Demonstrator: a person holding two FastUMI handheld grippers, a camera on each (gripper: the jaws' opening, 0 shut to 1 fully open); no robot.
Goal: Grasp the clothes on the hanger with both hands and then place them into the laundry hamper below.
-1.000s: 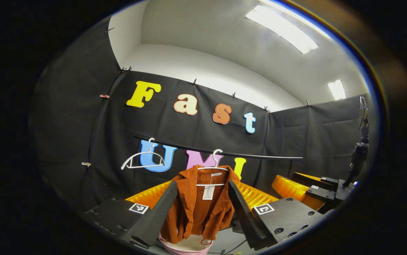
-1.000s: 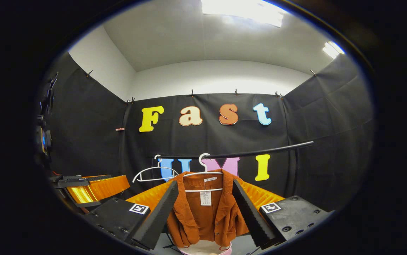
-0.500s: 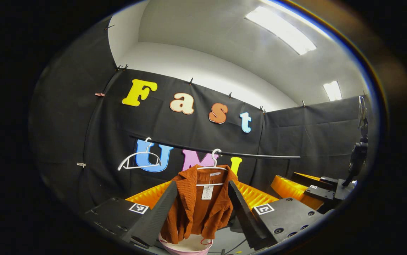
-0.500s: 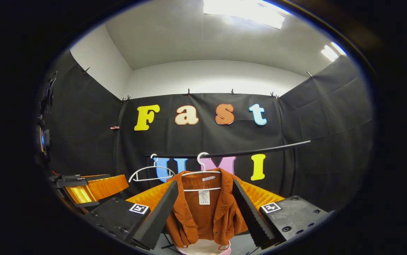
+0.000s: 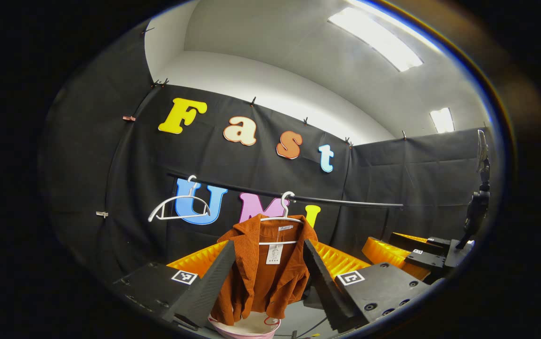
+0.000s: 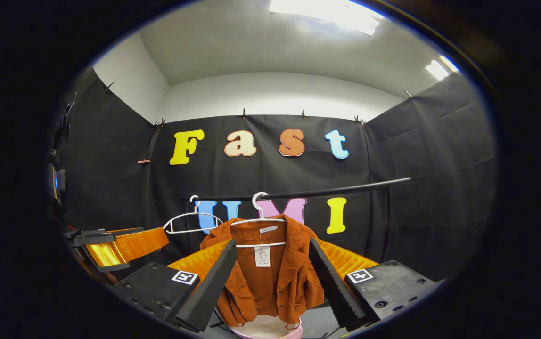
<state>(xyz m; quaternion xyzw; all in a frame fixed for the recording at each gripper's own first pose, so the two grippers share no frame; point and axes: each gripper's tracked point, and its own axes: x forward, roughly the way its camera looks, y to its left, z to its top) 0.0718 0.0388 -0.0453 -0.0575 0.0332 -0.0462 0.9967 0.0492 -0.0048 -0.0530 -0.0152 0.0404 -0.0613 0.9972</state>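
Rust-orange corduroy makes up the jacket [image 5: 263, 270] [image 6: 270, 273], which hangs open-fronted on a white hanger [image 5: 280, 221] [image 6: 258, 221] with a paper tag dangling at the collar. That hanger hooks over a black rail [image 5: 346, 202] [image 6: 346, 190] running across the booth's back wall, toward the rail's middle. A second white hanger [image 5: 178, 209] [image 6: 190, 221], bare, hangs near the rail's left end, apart from the first. Directly below the jacket's hem sits the pink-rimmed laundry hamper [image 5: 244, 327] [image 6: 270, 329], of which just the top rim is visible at the lower edge of both views. The left gripper [image 5: 266, 278] has its two fingers spread wide with the jacket seen between them at a distance; it has hold of nothing. The right gripper [image 6: 273, 278] is likewise spread wide, with nothing held, facing the jacket from farther back; it also appears at the right edge of the left gripper view [image 5: 416, 254]. Black cloth covers the booth's three walls, clipped along its top edge, with pale wall and ceiling above. Two ceiling light panels glow overhead. A dark stand [image 5: 478, 207] with a device on it rises at the right edge of the left gripper view.
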